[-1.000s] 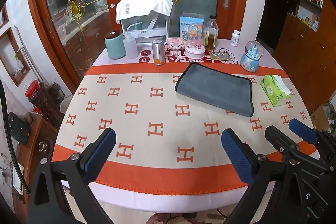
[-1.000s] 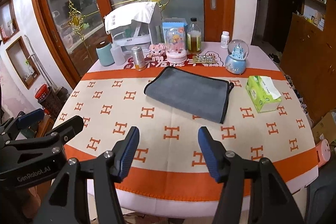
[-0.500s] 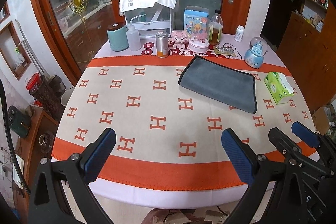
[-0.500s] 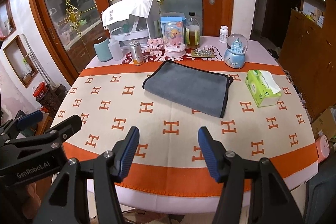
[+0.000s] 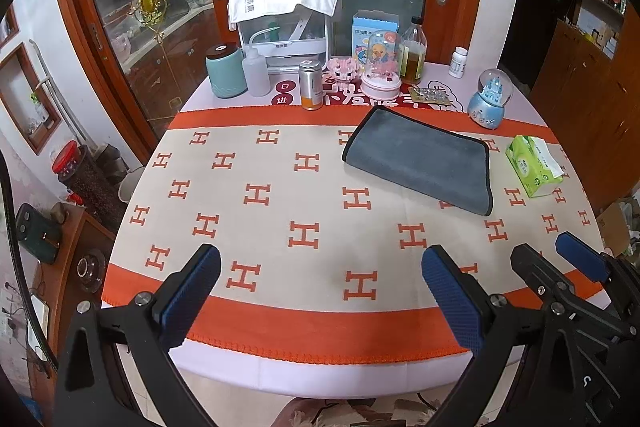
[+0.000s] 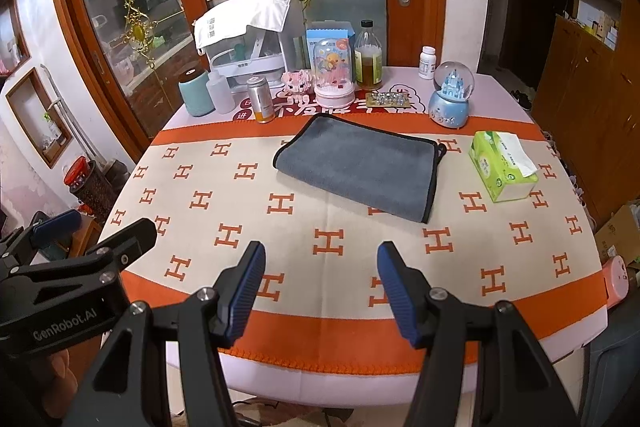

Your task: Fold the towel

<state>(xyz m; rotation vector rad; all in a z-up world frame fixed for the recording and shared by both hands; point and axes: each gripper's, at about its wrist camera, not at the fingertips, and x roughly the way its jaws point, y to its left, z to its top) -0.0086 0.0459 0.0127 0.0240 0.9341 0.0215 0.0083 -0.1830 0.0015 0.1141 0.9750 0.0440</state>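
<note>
Both grippers, left (image 5: 320, 291) and right (image 6: 320, 287), hang wide open and empty near the table edge, well short of the grey towel (image 6: 360, 167), whose reach risks knocking the tissue pack (image 6: 502, 165) beside it.

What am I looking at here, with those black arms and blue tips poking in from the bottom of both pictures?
No robot here: a person carries a hand-held gripper in each hand, a two-finger clamp with blue pads and a wide-angle camera looking along its fingers. One picture comes from the left hand-held gripper, the other from the right hand-held gripper; each camera also catches its neighbour at the picture's edge. Both stand open near the table's front edge, holding nothing. On the patterned tablecloth lies a grey towel, flat and untouched, the thing to be folded. Beside it sits a green tissue pack; behind it a snow globe, bottles and jars.
</note>
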